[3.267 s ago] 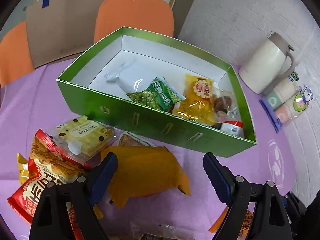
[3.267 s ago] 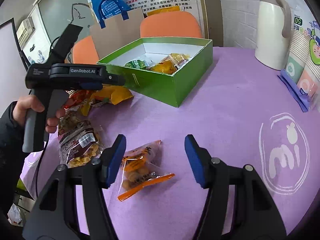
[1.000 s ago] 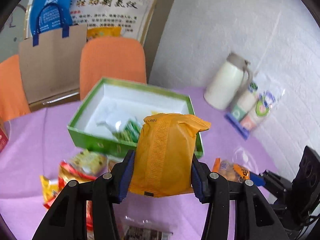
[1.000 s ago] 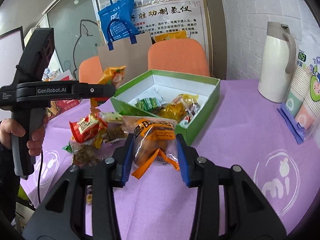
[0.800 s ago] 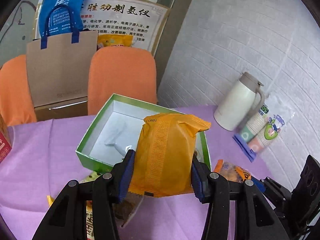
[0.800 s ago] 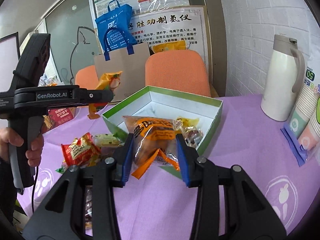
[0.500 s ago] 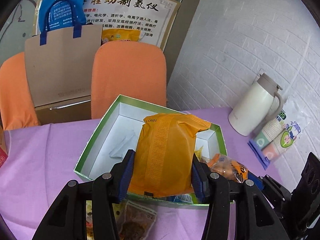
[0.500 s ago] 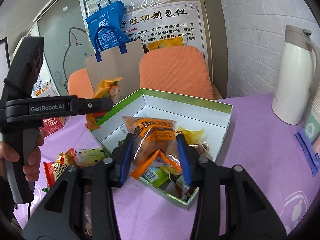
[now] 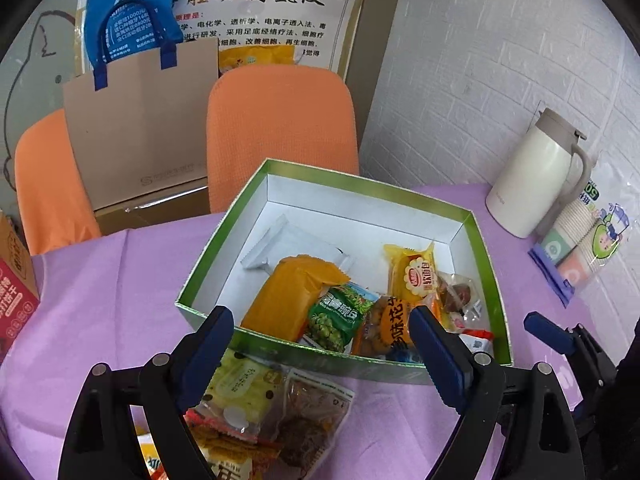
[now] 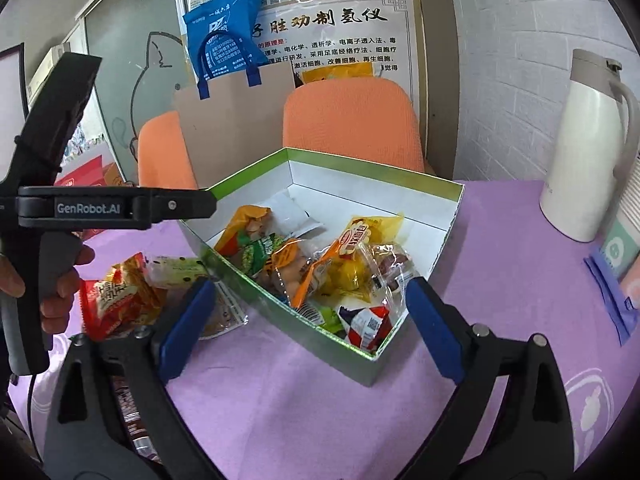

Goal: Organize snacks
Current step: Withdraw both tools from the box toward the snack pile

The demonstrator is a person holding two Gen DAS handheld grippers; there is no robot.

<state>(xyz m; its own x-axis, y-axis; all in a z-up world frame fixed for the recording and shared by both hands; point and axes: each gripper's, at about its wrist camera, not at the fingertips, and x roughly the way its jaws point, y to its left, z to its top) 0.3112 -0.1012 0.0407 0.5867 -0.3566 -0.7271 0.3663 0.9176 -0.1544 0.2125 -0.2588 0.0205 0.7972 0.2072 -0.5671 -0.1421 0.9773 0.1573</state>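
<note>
Left claw (image 9: 320, 344): jaws spread wide, holding nothing, positioned above the near wall of the green box (image 9: 344, 354). Right claw (image 10: 306, 320): jaws likewise spread wide and empty, positioned over the near corner of the box. The box stands on the purple surface (image 10: 500, 280). Contents: an orange packet (image 9: 288, 300) leaning at the near left, a green pea packet (image 9: 338, 318) just beside it, a clear bag with orange print (image 9: 390, 326), a yellow packet (image 9: 416, 276) and a white packet (image 9: 292, 244) toward the back. Loose snack packets (image 9: 256, 412) lie on the surface outside the near left wall. A white jug (image 9: 536, 180) stands well apart at the right.
</note>
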